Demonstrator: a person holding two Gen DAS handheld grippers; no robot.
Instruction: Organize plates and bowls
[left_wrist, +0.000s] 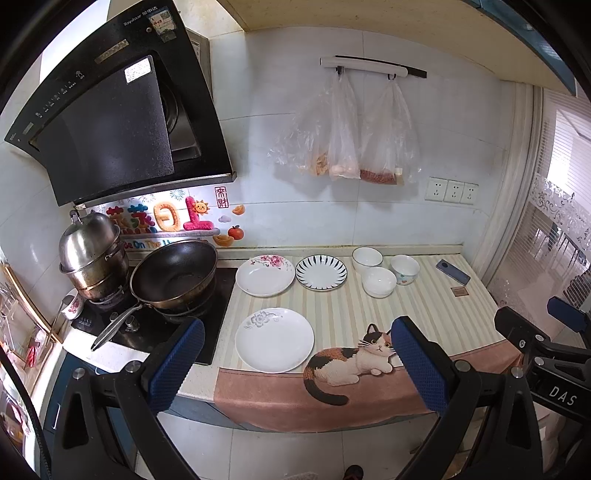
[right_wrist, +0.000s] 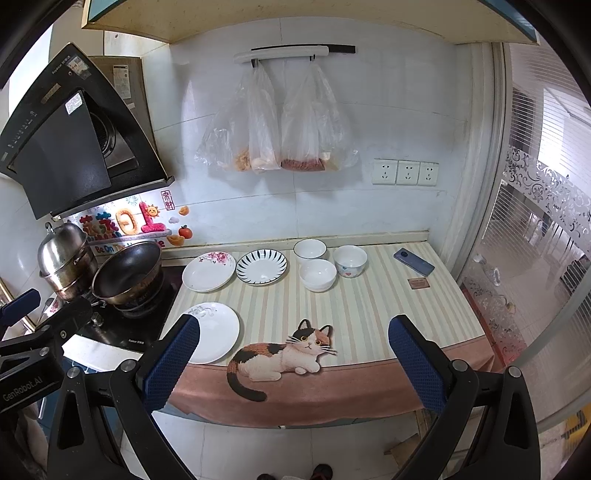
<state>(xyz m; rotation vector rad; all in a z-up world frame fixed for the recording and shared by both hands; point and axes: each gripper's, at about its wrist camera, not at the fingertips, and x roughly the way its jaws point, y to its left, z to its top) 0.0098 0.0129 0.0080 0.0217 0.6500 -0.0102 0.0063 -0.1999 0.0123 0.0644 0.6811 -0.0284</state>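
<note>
Three plates lie on the striped counter mat (left_wrist: 424, 314): a white plate with a grey flower (left_wrist: 274, 339) (right_wrist: 214, 332) near the front, a pink-flowered plate (left_wrist: 265, 275) (right_wrist: 208, 271) behind it, and a plate with dark radial stripes (left_wrist: 321, 272) (right_wrist: 261, 266) beside that. Three bowls cluster further right: a dark-rimmed one (left_wrist: 366, 257) (right_wrist: 309, 249), a plain white one (left_wrist: 379, 281) (right_wrist: 317, 274), and a patterned one (left_wrist: 405, 269) (right_wrist: 349, 260). My left gripper (left_wrist: 297, 365) and right gripper (right_wrist: 293, 363) hover open before the counter's front edge, both empty.
A black wok (left_wrist: 173, 273) and a steel pot (left_wrist: 92, 254) sit on the stove at left, under a range hood (left_wrist: 110, 110). A phone (left_wrist: 452, 271) and a small brown card (left_wrist: 460, 291) lie at the counter's right end. Plastic bags (left_wrist: 343, 133) hang on the wall.
</note>
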